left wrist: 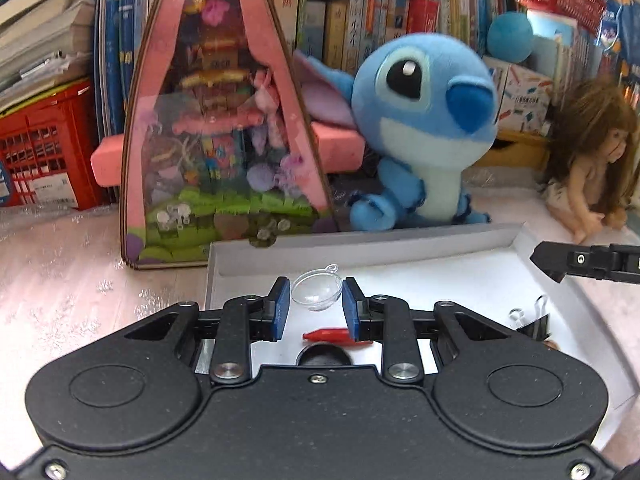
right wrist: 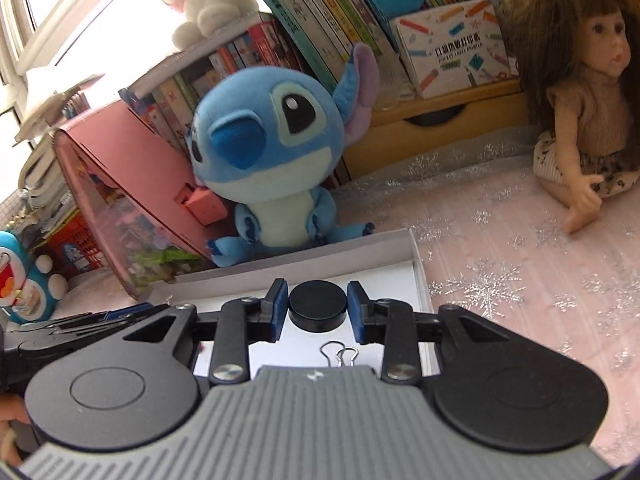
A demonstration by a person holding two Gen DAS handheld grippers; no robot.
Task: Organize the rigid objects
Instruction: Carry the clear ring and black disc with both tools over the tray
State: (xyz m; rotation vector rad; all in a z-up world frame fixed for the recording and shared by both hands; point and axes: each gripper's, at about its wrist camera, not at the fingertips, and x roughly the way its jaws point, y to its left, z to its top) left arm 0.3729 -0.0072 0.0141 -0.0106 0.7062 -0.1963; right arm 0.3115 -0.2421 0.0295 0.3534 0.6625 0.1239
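Observation:
My left gripper [left wrist: 316,309] is shut on a clear plastic half-sphere [left wrist: 317,293] with a small loop, held between its blue pads [left wrist: 281,307] above a shallow white box [left wrist: 360,242]. My right gripper [right wrist: 318,309] is shut on a black round puck [right wrist: 318,305], also over the white box [right wrist: 420,276]. A red crayon-like piece [left wrist: 334,335] and a black binder clip [left wrist: 534,320] lie in the box. The clip's wire handles [right wrist: 340,354] show under the right gripper. One finger of the right gripper [left wrist: 554,265] reaches in from the right in the left wrist view.
Behind the box stand a blue plush toy [left wrist: 424,120], a pink triangular display case [left wrist: 224,140] and a doll [right wrist: 576,92]. Shelves of books [left wrist: 360,28] and a red crate [left wrist: 44,148] fill the back. A pink snowflake cloth [right wrist: 520,272] covers the table.

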